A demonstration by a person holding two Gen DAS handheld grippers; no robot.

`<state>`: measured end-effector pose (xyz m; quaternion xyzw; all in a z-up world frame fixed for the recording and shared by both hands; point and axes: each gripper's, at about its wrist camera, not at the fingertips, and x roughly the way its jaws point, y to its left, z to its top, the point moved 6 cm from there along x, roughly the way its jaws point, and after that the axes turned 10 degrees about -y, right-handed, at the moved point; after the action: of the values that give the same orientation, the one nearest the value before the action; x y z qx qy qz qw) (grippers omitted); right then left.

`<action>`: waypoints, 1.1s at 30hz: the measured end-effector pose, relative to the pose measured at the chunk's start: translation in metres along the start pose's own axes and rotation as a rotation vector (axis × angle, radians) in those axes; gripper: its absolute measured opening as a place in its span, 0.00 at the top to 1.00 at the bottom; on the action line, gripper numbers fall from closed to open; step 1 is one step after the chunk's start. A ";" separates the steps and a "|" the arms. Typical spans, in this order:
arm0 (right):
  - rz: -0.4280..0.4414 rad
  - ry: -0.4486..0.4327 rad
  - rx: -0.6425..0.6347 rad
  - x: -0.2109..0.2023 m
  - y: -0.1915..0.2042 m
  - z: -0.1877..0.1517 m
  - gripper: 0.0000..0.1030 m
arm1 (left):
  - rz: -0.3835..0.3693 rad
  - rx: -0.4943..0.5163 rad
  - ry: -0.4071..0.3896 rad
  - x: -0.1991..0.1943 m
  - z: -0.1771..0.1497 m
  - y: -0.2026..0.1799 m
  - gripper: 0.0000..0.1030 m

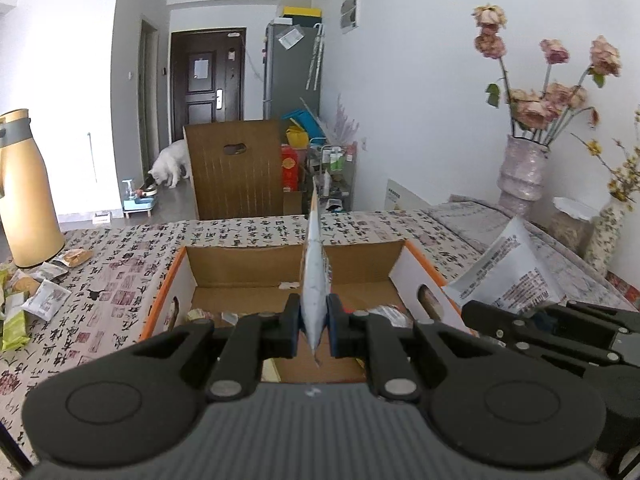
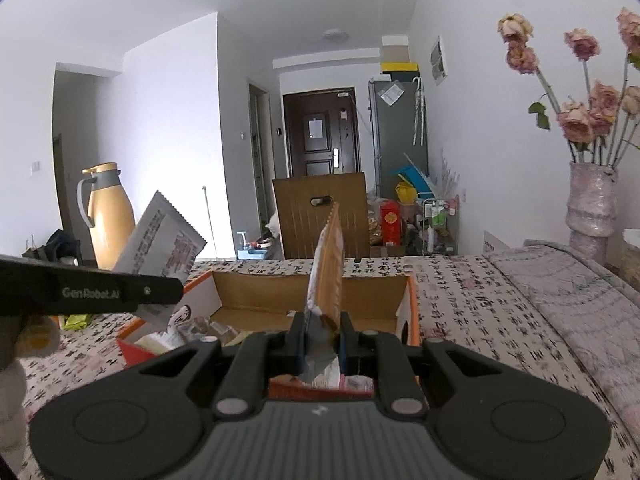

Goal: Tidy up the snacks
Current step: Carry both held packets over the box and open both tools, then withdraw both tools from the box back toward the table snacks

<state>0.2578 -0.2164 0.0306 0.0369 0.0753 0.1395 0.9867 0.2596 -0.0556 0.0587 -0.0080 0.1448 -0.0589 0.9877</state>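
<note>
An open cardboard box (image 1: 240, 264) with orange edges sits on the patterned tablecloth, and several snack packets lie in its near end. My left gripper (image 1: 314, 318) is shut on a white packet (image 1: 316, 272), held edge-on above the box. My right gripper (image 2: 323, 340) is shut on an orange-brown packet (image 2: 330, 272), also upright over the box (image 2: 280, 292). Each gripper shows in the other's view: the right gripper (image 1: 532, 316) with its packet's white printed back (image 1: 508, 276), the left gripper (image 2: 172, 292) with its printed white packet (image 2: 164, 240).
Loose snack packets (image 1: 36, 300) lie on the table's left side by a tall yellow thermos (image 1: 24, 188). Vases with dried flowers (image 1: 520, 168) stand at the right against the wall. A brown chair back (image 1: 236, 168) rises behind the table's far edge.
</note>
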 end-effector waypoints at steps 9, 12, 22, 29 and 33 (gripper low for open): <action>0.003 0.057 0.009 0.061 -0.001 -0.003 0.86 | 0.041 -0.034 0.032 0.053 -0.002 0.012 0.87; 0.003 0.079 0.022 0.076 -0.002 -0.010 0.86 | 0.050 -0.047 0.050 0.066 -0.011 0.018 0.87; 0.008 0.140 0.029 0.093 -0.004 -0.034 0.86 | 0.059 -0.074 0.119 0.087 -0.035 0.030 0.87; 0.000 0.158 0.024 0.094 -0.007 -0.037 0.83 | 0.062 -0.082 0.100 0.083 -0.033 0.030 0.85; -0.014 0.166 0.026 0.094 -0.011 -0.038 0.75 | 0.081 -0.096 0.082 0.080 -0.031 0.034 0.55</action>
<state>0.3439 -0.1981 -0.0208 0.0373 0.1588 0.1344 0.9774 0.3310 -0.0311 0.0047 -0.0471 0.1882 -0.0123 0.9809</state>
